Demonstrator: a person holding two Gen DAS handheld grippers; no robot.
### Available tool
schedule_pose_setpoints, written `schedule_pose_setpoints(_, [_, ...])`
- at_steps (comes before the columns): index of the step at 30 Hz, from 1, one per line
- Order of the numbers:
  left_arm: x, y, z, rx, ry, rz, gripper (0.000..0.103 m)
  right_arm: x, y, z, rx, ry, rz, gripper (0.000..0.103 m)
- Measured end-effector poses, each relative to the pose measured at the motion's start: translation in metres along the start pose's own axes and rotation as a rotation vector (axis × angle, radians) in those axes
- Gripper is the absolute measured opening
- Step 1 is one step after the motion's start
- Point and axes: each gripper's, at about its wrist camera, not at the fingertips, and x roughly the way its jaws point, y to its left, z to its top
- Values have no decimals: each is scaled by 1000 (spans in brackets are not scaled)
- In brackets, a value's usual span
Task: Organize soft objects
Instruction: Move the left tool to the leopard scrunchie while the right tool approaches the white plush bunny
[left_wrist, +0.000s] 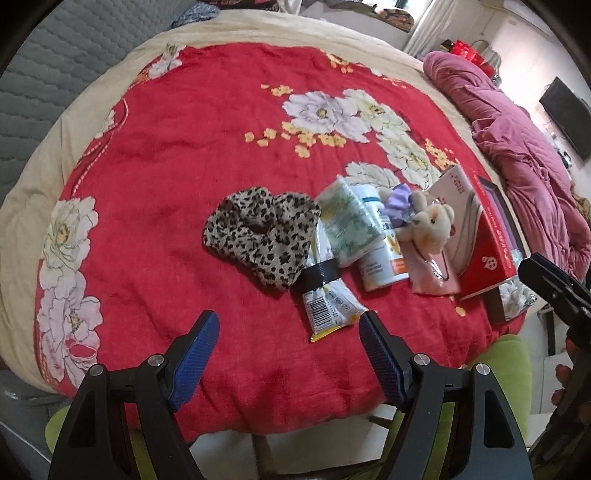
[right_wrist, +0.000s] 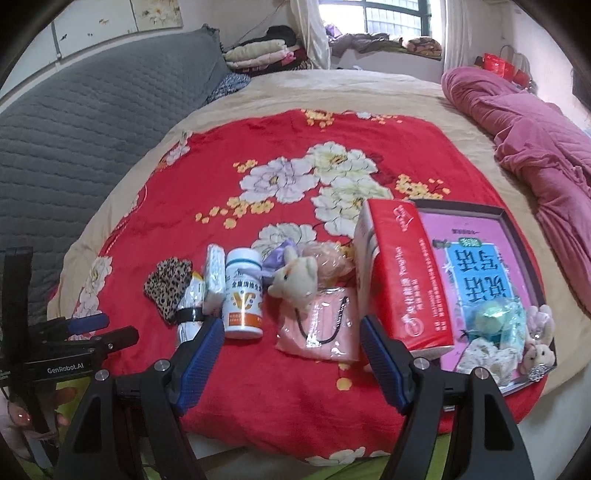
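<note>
On a red flowered blanket (left_wrist: 192, 155) lies a row of items. A leopard-print cloth (left_wrist: 258, 236) (right_wrist: 168, 286) is at the left, then a taped snack packet (left_wrist: 327, 291), a tissue pack (left_wrist: 349, 225), a white bottle (right_wrist: 243, 295), a cream plush bear (left_wrist: 430, 225) (right_wrist: 295, 282) and a pink pouch (right_wrist: 325, 328). A shallow box lid (right_wrist: 480, 266) at the right holds several small soft items. My left gripper (left_wrist: 288, 354) is open above the blanket's near edge, just short of the snack packet. My right gripper (right_wrist: 290, 354) is open in front of the pink pouch. Nothing is held.
A red tissue box (right_wrist: 402, 273) leans on the box lid. A rolled pink quilt (right_wrist: 532, 136) lies along the right, a grey quilted cover (right_wrist: 74, 140) on the left. A green seat (left_wrist: 498, 365) sits below the bed edge. Folded clothes (right_wrist: 258, 51) are stacked far back.
</note>
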Motion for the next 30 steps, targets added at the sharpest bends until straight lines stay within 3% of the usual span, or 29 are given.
schedule_pose_setpoints(13, [24, 7, 15, -12, -1, -12, 79, 56, 8, 10, -34, 48, -18, 75])
schedule_pose_setpoints(22, [52, 26, 27, -53, 22, -10, 79, 103, 7, 16, -49, 88, -90, 75])
schedule_pose_setpoints(30, [68, 28, 44, -36, 10, 19, 79, 114, 5, 18, -27, 88, -70, 75])
